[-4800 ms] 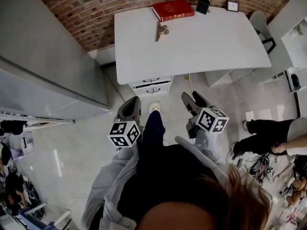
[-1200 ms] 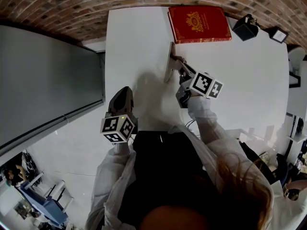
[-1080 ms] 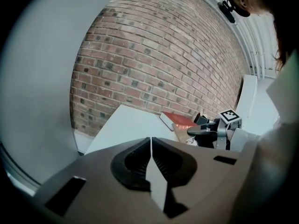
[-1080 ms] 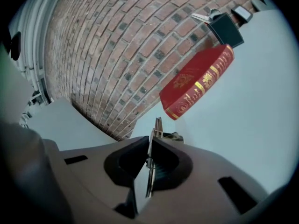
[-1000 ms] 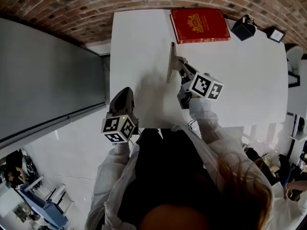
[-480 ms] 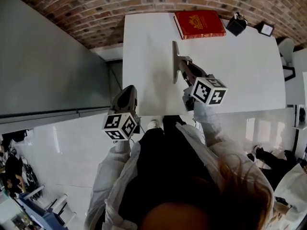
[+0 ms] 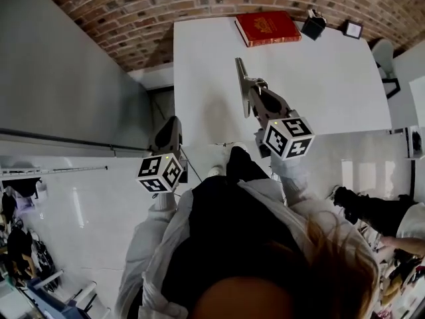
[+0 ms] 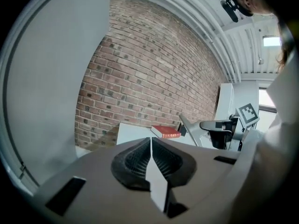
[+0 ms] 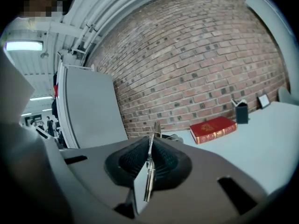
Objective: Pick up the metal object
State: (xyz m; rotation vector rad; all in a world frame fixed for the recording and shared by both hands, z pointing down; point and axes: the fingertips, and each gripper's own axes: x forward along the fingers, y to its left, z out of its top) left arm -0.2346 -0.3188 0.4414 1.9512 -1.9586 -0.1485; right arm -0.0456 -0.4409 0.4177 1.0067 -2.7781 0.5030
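Nearest the person, the left claw (image 8: 150,148) was clenched on nothing. Its ribbed pads met along one line, and it hung just off the near left corner of the white rectangular desk (image 7: 332,85), taking no part in the work.

A little farther in, over the near left part of the desk, the right claw (image 9: 149,148) was clamped on the long, flat, silvery metal object (image 7: 240,78). The right gripper view showed the thin plate pinched edge-on between the pads, with its tip standing up past them. From the head view the strip ran from the claw toward the far edge, and it looked to be raised off the desk top, though contact at its low end could not be ruled out.

The pick-up seemed to be in its lifting stage. A narrow plate held by its faces would probably tend to swing about the pads, so the sound course was to keep the squeeze firm, raise it straight and slowly, and avoid any twist of the wrist.

At the far edge lay a red hardback book (image 7: 268,26), well apart from the claw, with a small black box (image 7: 312,25) just beside it. Behind them stood a brick wall (image 7: 166,5).
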